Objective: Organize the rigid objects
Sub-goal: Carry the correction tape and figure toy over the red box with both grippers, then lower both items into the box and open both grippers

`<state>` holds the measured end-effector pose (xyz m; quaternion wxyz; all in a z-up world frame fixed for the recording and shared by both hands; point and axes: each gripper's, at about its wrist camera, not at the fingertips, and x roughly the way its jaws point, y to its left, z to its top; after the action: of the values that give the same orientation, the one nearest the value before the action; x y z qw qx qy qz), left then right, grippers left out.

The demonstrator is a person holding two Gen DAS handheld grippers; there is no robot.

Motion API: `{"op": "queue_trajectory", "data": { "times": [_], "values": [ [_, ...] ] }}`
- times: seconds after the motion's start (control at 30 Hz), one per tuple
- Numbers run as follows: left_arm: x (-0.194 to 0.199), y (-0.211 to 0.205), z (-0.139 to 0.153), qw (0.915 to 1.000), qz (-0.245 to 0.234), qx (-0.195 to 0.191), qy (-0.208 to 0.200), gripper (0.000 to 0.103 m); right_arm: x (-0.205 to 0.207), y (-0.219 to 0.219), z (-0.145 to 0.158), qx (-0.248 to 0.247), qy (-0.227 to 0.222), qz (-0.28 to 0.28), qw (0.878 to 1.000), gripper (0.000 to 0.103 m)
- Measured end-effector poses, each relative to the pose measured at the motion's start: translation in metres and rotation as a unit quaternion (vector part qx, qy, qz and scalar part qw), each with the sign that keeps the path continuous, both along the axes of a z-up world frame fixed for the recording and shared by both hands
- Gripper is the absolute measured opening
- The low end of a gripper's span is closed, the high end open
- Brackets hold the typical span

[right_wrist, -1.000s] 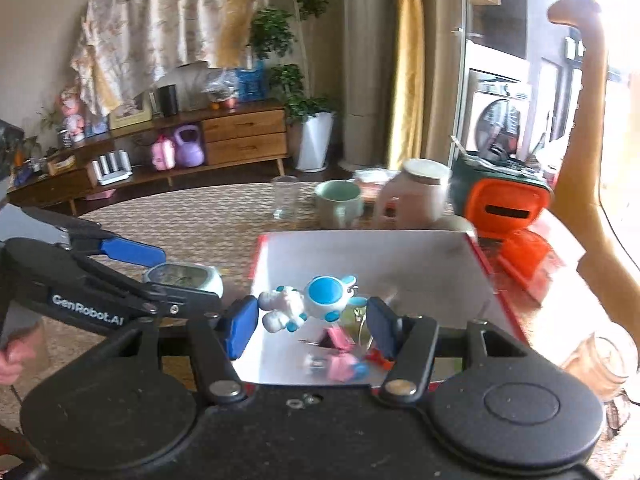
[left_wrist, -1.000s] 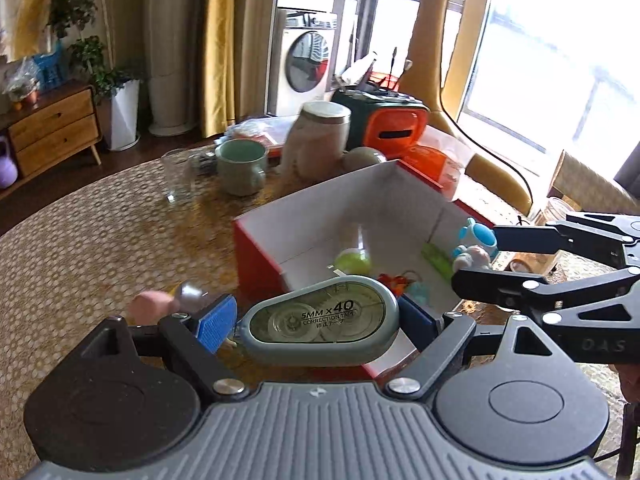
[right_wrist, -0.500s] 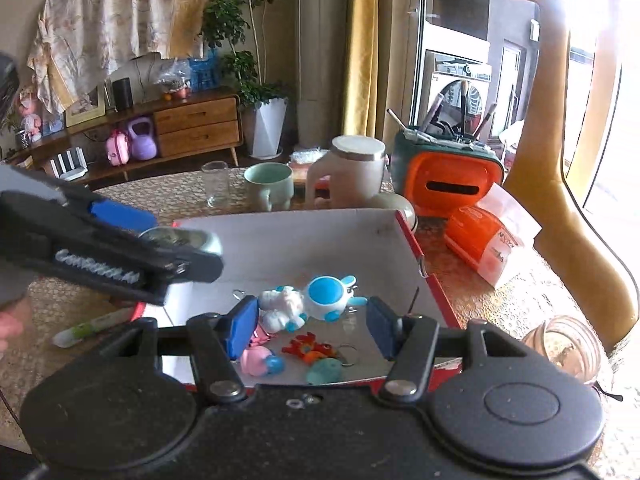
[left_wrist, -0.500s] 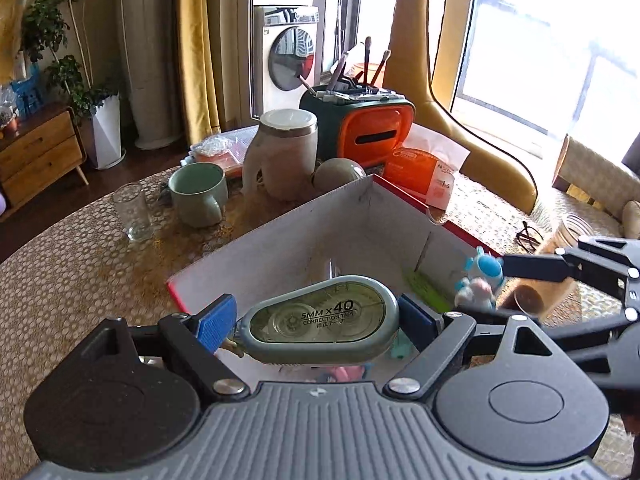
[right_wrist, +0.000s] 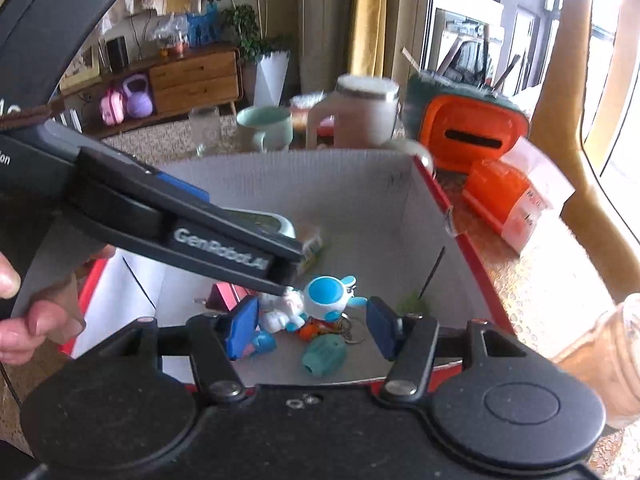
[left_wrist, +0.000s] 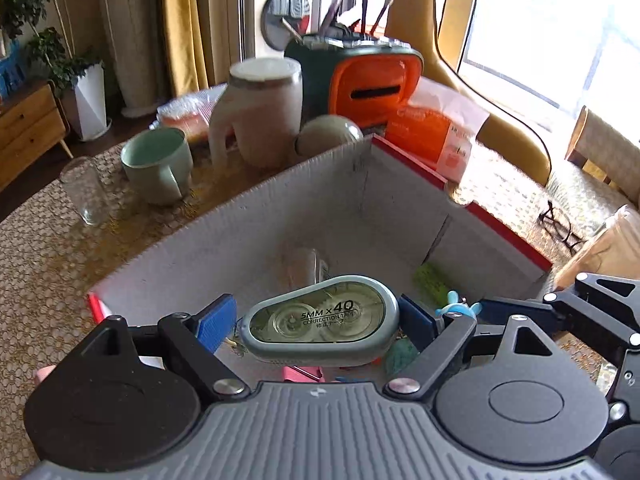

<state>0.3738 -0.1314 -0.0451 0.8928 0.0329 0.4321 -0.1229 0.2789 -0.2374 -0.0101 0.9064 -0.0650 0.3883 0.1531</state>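
My left gripper [left_wrist: 316,322] is shut on a grey-green correction tape dispenser [left_wrist: 320,318], gripped end to end between the blue pads [left_wrist: 216,322]. It hangs over the inside of a cardboard box [left_wrist: 320,200], red outside and grey inside. My right gripper [right_wrist: 312,330] is shut on a small blue-and-white toy figure [right_wrist: 320,300], low inside the same box [right_wrist: 320,184]. Under it lie a teal piece [right_wrist: 324,356], an orange keyring and a green bit [left_wrist: 430,280]. The left gripper's finger [right_wrist: 224,248] crosses the right wrist view just above the toy.
Behind the box stand a green mug [left_wrist: 158,164], a glass [left_wrist: 84,192], a beige jug [left_wrist: 260,116] and an orange-fronted holder [left_wrist: 372,80]. An orange packet [left_wrist: 432,136], spectacles [left_wrist: 560,224] and a glass jar [right_wrist: 608,360] lie to the right. A person's hand [right_wrist: 24,320] is at left.
Both grippers have come forward and down over the box, each keeping its load. The left one has swung in from the box's left side to above its inside.
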Motion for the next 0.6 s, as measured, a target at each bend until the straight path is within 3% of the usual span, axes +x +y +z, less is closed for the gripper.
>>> {"op": "queue_trajectory", "data": {
  "times": [0.33, 0.6],
  "values": [
    [0.021, -0.003, -0.026, 0.9987, 0.006, 0.013, 0.049, 0.088, 0.019, 0.011, -0.022, -0.011, 0.045, 0.001, 0.999, 0.058],
    [0.028, -0.005, -0.04, 0.9967, 0.009, 0.016, 0.079, 0.088, 0.024, 0.012, -0.03, -0.016, 0.057, -0.006, 0.998, 0.06]
  ]
}}
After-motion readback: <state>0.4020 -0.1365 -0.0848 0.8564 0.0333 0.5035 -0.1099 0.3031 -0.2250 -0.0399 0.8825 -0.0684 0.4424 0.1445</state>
